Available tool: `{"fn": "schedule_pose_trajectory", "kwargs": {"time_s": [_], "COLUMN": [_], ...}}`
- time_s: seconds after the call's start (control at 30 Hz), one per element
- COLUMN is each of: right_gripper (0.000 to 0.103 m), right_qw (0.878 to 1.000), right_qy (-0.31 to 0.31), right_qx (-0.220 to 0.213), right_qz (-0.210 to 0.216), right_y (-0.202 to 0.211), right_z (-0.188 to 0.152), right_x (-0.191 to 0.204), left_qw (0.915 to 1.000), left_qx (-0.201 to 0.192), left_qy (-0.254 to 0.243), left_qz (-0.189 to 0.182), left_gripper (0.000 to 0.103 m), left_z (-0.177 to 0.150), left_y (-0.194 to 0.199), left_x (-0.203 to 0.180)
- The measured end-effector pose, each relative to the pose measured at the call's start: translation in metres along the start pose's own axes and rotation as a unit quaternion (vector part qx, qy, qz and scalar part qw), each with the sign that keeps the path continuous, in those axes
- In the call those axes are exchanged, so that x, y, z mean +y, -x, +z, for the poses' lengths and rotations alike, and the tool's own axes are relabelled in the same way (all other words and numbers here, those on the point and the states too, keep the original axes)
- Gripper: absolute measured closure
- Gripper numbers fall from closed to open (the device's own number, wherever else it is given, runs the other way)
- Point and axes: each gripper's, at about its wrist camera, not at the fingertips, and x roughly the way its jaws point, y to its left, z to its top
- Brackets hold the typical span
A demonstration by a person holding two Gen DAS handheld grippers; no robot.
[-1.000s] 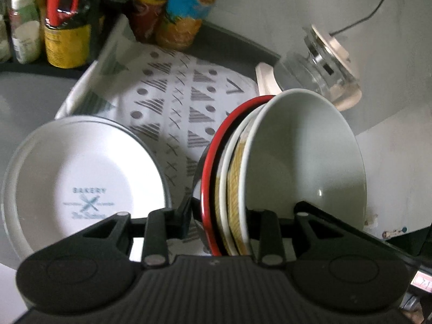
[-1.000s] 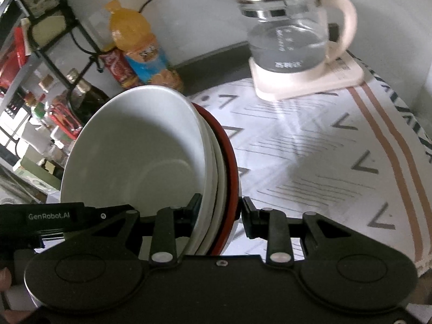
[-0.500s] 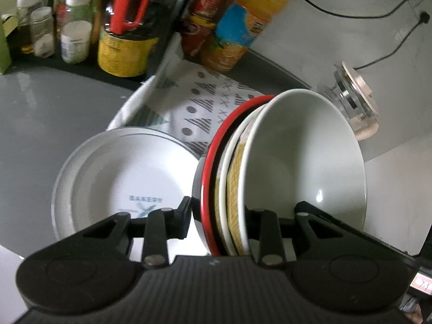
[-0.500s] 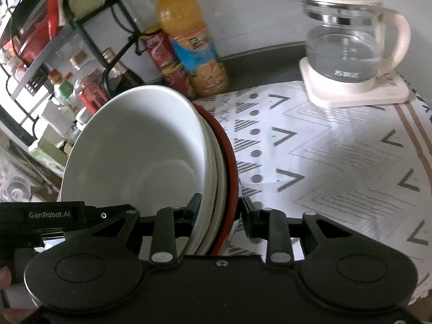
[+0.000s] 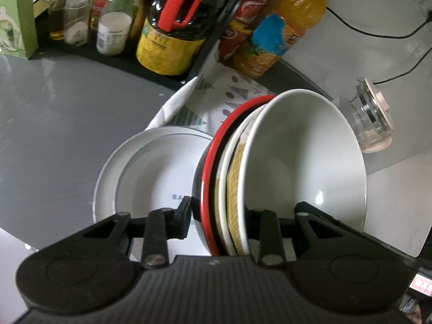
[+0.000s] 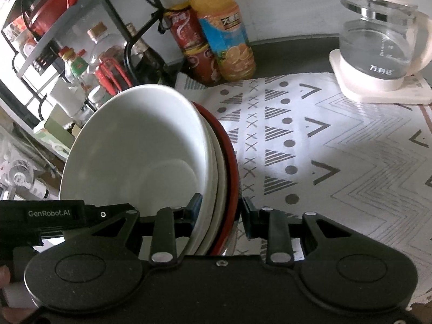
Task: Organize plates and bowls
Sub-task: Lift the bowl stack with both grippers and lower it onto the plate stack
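Observation:
Both grippers hold one nested stack of bowls by its rim, tilted on edge above the table. My left gripper (image 5: 218, 216) is shut on the stack: a white bowl (image 5: 305, 162) innermost, a yellow-patterned bowl (image 5: 235, 178), and a red-rimmed bowl (image 5: 213, 172) outermost. My right gripper (image 6: 218, 210) is shut on the same stack; the white bowl (image 6: 140, 156) and red rim (image 6: 229, 156) show there. A white plate (image 5: 151, 172) with blue "BAKERY" lettering lies on the grey table below and to the left of the stack.
A patterned cloth (image 6: 324, 148) covers the table on the right, with a glass kettle (image 6: 378, 43) on its base at the far end. An orange juice bottle (image 6: 224, 27), a red can (image 6: 189, 43) and a rack of jars and bottles (image 5: 113, 27) line the back.
The held stack has moved left, away from the kettle and toward the rack. The white plate now lies closer under the stack, and more of the grey table shows.

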Motion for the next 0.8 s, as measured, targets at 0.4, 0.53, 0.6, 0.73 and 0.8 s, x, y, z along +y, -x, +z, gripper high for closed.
{"fn": "schedule_pose_trajectory", "kwargs": {"time_s": [0.4,0.53,0.6,0.73,0.8], "right_gripper": [0.072,0.072,0.072,0.072,0.072], "right_qw": [0.999,0.999,0.999,0.999,0.998], "right_qy": [-0.001,0.000,-0.001,-0.009,-0.016], "right_qx": [0.034,0.042,0.045,0.049,0.048], "right_qz": [-0.014,-0.017,-0.020,-0.023,-0.025], "right_y": [-0.026,-0.033,-0.037,-0.041,-0.043], "right_z": [-0.010,-0.012,-0.013,-0.015,-0.016], "right_x": [0.020,0.028,0.032,0.036,0.037], "left_qw": [0.9995,0.9993,0.9992,0.9987,0.9987], "left_qx": [0.025,0.031,0.034,0.047,0.049], "left_qy": [0.016,0.018,0.017,0.015,0.009], "left_qz": [0.009,0.011,0.011,0.013,0.011], "left_gripper": [0.073,0.073,0.073,0.073,0.073], "left_z": [-0.001,0.000,0.000,0.004,0.006], "left_y": [-0.014,-0.016,-0.017,-0.019,-0.020], "left_x": [0.034,0.045,0.050,0.056,0.057]}}
